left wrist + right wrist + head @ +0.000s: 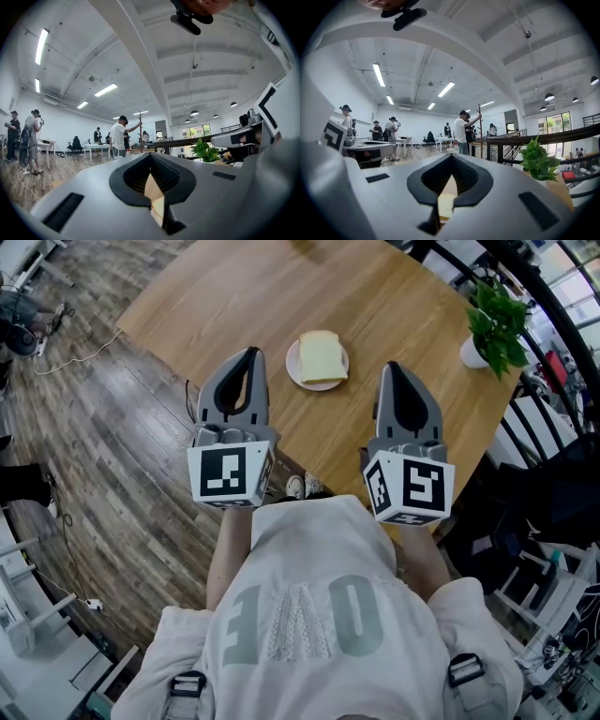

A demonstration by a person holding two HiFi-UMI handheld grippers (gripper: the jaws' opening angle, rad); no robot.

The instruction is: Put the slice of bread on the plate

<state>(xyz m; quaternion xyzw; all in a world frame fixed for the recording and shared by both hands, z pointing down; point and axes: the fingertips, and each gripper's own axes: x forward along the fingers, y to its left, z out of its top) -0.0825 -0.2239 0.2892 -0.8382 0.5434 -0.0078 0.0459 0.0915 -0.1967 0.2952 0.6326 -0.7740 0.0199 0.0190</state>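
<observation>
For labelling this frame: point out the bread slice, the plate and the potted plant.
bread slice [322, 356], head view, centre of its top face.
plate [292, 366], head view, bare rim left of the bread.
potted plant [495, 320], head view, its leaves.

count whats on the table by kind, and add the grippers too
slice of bread: 1
plate: 1
potted plant: 1
grippers: 2, the left gripper and the right gripper
total: 5
</observation>
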